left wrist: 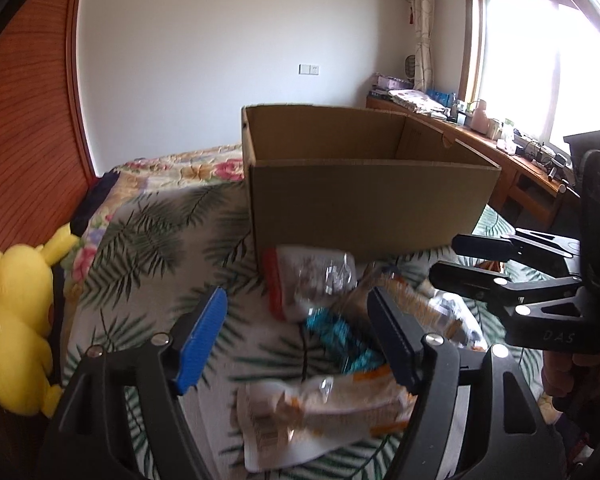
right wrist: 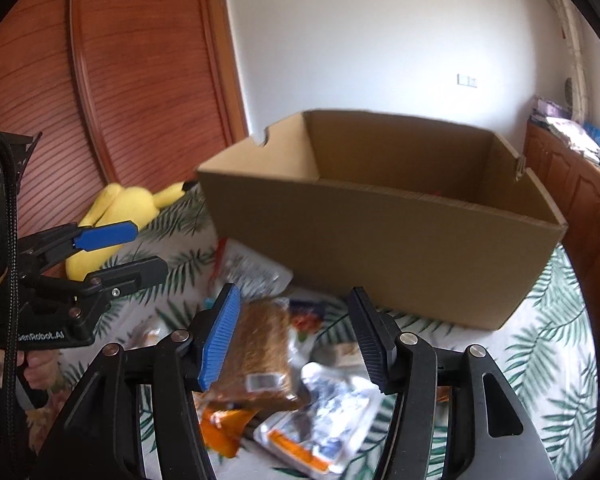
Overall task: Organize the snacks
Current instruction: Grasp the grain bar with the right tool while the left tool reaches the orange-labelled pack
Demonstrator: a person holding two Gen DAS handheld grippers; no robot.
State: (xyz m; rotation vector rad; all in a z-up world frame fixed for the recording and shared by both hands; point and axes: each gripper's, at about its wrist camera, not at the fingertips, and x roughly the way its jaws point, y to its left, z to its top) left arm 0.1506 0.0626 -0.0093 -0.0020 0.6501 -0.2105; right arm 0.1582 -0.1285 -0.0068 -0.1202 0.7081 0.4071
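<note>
Now both tools hang empty with jaws apart, the left tool (left wrist: 296,336) and right tool (right wrist: 296,336) over the snack packets (right wrist: 260,352) heaped on the bed (left wrist: 148,240) before the cardboard box (left wrist: 364,200). Picking step; next, close on one packet.

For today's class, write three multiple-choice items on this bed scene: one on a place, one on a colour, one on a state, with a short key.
1. Where do the snack packets lie?
A. inside the box
B. on the bed in front of the box
C. on the desk

2. What colour is the plush toy?
A. yellow
B. green
C. white

3. How is the cardboard box?
A. taped shut
B. flattened
C. open at the top

Key: B, they lie on the leaf-print cover before it; A, it is bright yellow; C, its inner walls show.
</note>
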